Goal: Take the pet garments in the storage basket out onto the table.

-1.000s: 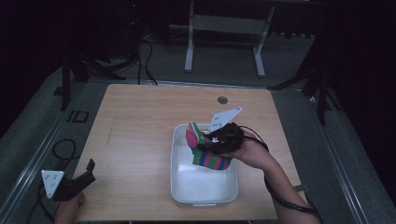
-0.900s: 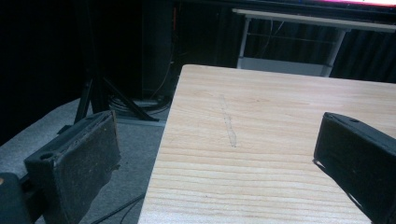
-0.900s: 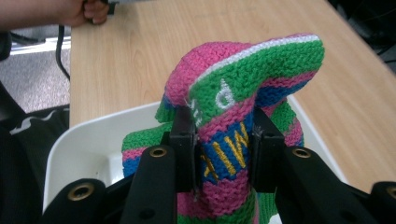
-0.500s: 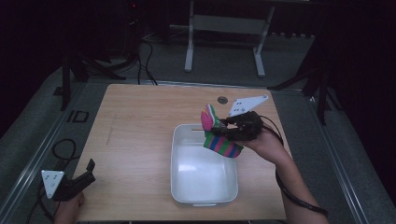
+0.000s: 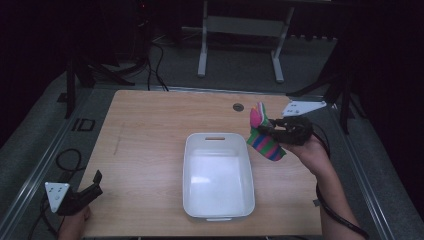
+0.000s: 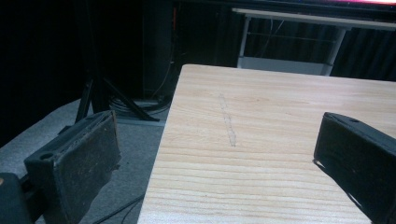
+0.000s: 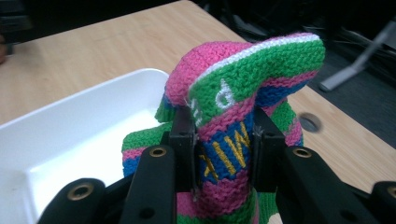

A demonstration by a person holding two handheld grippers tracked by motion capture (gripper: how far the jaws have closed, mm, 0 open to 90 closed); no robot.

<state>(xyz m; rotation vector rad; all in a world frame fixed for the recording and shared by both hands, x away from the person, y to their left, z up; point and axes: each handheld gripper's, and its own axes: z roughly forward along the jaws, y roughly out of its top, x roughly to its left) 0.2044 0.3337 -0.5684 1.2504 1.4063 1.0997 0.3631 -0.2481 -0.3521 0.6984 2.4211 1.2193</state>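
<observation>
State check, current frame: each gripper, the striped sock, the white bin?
Right gripper: shut on the sock, held above the table, right of the bin.
Striped pink, green and blue knitted sock: pinched between the jaws, hanging clear of the bin.
White plastic bin: empty, upright.
Left gripper: open, holding nothing.

Knit sock (image 7: pixel 243 126) lettering partly pinched btwn the jaws, so only "P", "E", "MIX" legible; its lower end cut off by frame bottom. White tub (image 7: pixel 70 140) runs off left edge in right gripper view. Left gripper (image 6: pixel 219 163) jaws cropped at bottom. Left hand (image 5: pixel 75 225) half out of high view.
</observation>
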